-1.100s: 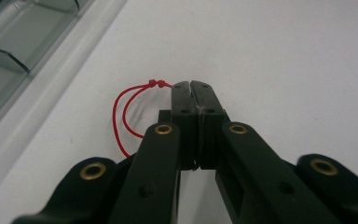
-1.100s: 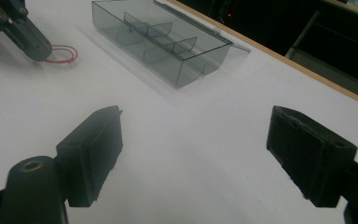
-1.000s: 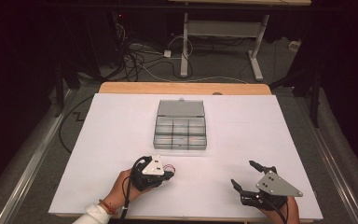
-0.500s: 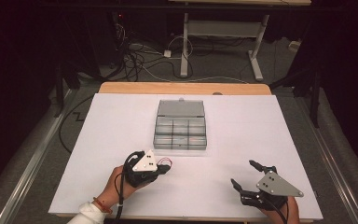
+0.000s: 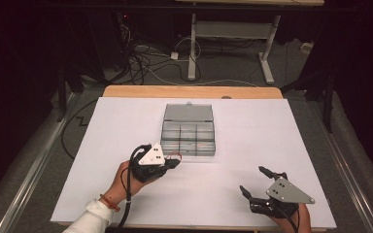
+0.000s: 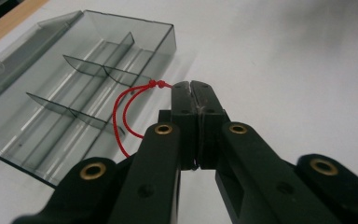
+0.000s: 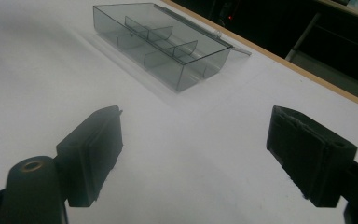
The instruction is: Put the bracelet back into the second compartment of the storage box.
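Note:
My left gripper (image 5: 173, 163) hovers just in front of the near edge of a clear grey compartment box (image 5: 188, 138). Its jaws are shut together on a loop of red string (image 5: 175, 156). In the left gripper view the string (image 6: 126, 109) hangs to the left of the closed jaw tips of the left gripper (image 6: 192, 86), its knot right at the tips, over the box (image 6: 74, 93). The box lid (image 5: 188, 112) lies open at the back. My right gripper (image 5: 253, 179) rests at the near right of the table, open, with nothing between the jaws of the right gripper (image 7: 200, 126).
The white table top (image 5: 281, 131) has a wooden strip (image 5: 189, 91) along its far edge. Beyond it are cables (image 5: 145, 58) on the floor and the legs of another table (image 5: 193, 48). The box (image 7: 158, 39) has several empty compartments.
My left hand has risen and drawn closer to the box's near edge, carrying the red string. The right gripper has stayed where it was.

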`<state>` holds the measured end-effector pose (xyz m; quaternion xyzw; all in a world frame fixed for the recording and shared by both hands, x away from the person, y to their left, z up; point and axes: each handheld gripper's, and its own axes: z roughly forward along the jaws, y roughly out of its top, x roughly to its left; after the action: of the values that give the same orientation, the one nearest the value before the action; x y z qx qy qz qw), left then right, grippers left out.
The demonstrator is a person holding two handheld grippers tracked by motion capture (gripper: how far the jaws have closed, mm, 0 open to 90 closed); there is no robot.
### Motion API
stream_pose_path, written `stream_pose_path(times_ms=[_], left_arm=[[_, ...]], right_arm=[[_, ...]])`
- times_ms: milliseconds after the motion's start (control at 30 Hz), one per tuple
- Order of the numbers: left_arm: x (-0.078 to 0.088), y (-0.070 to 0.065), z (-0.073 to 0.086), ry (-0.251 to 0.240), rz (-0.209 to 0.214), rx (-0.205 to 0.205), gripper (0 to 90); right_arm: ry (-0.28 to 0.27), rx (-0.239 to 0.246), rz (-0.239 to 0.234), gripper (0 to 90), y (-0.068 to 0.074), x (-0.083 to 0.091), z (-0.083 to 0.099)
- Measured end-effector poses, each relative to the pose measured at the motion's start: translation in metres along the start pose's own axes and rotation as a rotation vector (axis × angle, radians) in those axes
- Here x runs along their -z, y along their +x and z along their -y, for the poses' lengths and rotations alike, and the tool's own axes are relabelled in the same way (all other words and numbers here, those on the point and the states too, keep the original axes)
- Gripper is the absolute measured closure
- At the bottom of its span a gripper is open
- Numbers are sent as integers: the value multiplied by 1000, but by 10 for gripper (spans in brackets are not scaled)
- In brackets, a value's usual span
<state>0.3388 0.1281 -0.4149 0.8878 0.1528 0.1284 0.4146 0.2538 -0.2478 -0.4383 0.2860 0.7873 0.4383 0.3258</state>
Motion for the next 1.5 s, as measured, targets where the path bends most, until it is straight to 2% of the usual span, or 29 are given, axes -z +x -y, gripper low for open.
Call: stream_pose_path(times_ms=[167,400,467,567,767,933,1233,1500], left_arm=[[-9,14,-14,9,-12,-2,869],[-23,39,-31,11,-13,33,869],[-29,47,-37,4,5,60,869],[-37,57,-44,4,10,76,869],[-59,71,-56,46,-3,75,869],[-70,80,-59,69,0,86,869],[-90,96,-58,135,-37,123,867],[-105,103,-57,194,-77,153,867]], right_arm=[[3,-5,-1,190,0,0,1],[-2,-3,-1,190,-1,1,1],[0,-5,-3,190,0,1,1],[-3,-4,-4,190,0,2,1],[-6,-9,-2,190,-2,3,2],[-10,-11,-2,190,-2,4,2],[-6,-3,-9,190,-1,3,3],[-4,-3,-11,193,-1,2,3]])
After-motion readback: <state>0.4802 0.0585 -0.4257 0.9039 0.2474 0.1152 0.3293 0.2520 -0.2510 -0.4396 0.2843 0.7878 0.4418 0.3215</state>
